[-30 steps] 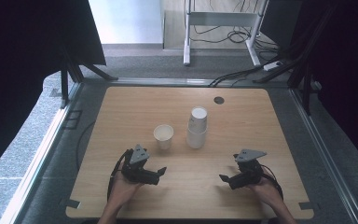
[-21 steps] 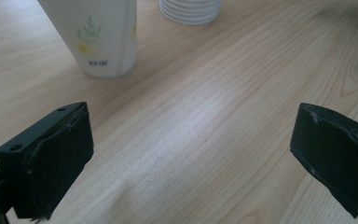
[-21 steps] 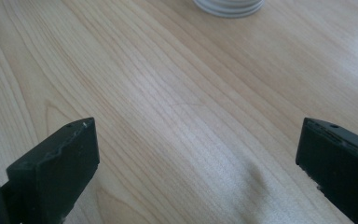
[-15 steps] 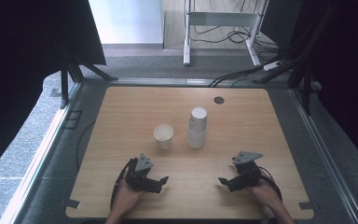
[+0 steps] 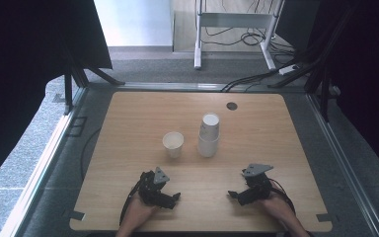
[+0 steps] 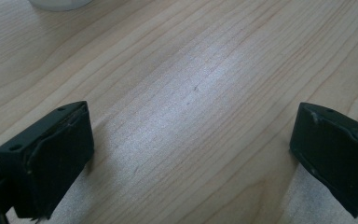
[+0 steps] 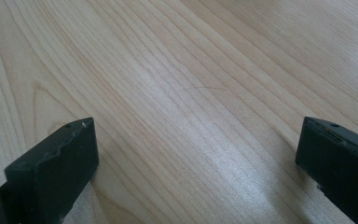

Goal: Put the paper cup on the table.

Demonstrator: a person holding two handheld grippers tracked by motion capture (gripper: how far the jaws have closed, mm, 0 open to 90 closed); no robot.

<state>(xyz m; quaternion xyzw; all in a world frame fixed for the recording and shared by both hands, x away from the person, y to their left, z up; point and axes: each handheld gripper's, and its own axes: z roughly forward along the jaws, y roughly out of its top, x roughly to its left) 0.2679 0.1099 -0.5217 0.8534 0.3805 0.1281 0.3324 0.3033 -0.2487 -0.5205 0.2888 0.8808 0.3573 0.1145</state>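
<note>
Bare table all round; single cup and cup stack block the middle.

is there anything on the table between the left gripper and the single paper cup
Nothing visible. The left gripper sits open near the table's front edge, and only bare wood lies between it and the single cup. The cup stack stands off to that cup's right, outside that path.

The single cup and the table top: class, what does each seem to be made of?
Single cup: probably paper, matte white, thin rolled rim; too small to be sure. Table top: light wood or wood-look laminate, smooth with a slight sheen; the gripper views show long grain lines and soft glare.
</note>
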